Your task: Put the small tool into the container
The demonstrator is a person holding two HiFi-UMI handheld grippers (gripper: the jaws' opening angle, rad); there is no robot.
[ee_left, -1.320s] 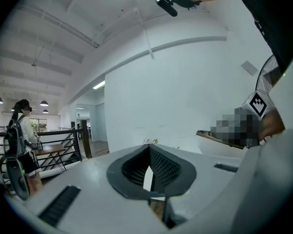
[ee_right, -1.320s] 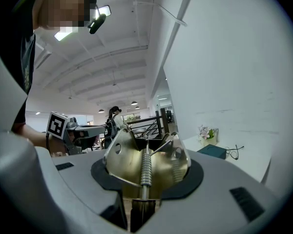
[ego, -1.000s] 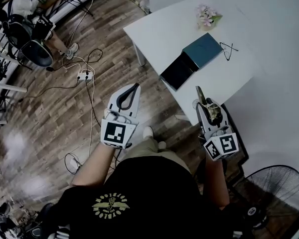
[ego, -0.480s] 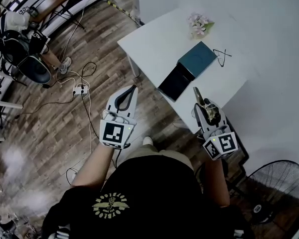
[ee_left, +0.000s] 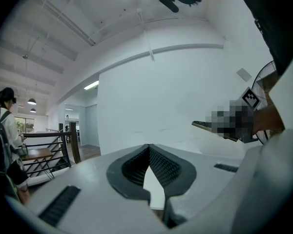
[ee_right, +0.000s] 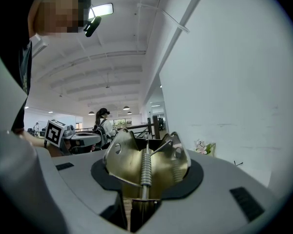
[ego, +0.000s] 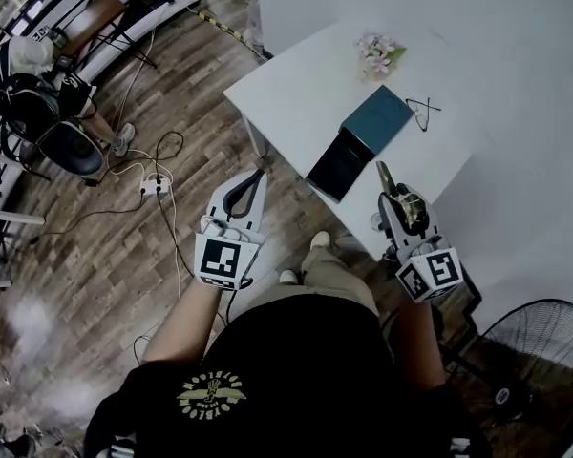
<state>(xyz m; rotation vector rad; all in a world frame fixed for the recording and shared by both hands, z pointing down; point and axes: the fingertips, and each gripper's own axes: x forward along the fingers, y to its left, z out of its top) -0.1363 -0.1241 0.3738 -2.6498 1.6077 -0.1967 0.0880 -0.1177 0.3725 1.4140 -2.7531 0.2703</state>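
Head view, left to right. A seated person (ego: 38, 93) occupies a chair at the far left edge. A power strip (ego: 154, 188) with trailing cables lies on the wooden floor (ego: 105, 256).

The left gripper (ego: 258, 176) is held over the floor, short of the white table (ego: 296, 74). Its jaws are pressed together at the tips, enclosing a bare loop-shaped gap. The left gripper view confirms this: the dark ribbed pads (ee_left: 161, 162) meet at the tip of the left gripper (ee_left: 149, 146), with nothing between them.

On the table lies the container (ego: 363, 136), a teal part and a dark part side by side, the dark part nearer the table's edge. Beyond it are small pink flowers (ego: 379, 53); just to its right, a pair of glasses (ego: 422, 113).

The right gripper (ego: 397, 203) is at the table's near edge and pinches the small tool (ego: 392, 191), whose tip points towards the container but stays apart from it. In the right gripper view, the small tool (ee_right: 145, 165) is brass-coloured with a coil spring down its middle, clamped between the jaws of the right gripper (ee_right: 146, 179).

A floor fan (ego: 535, 351) stands at lower right.
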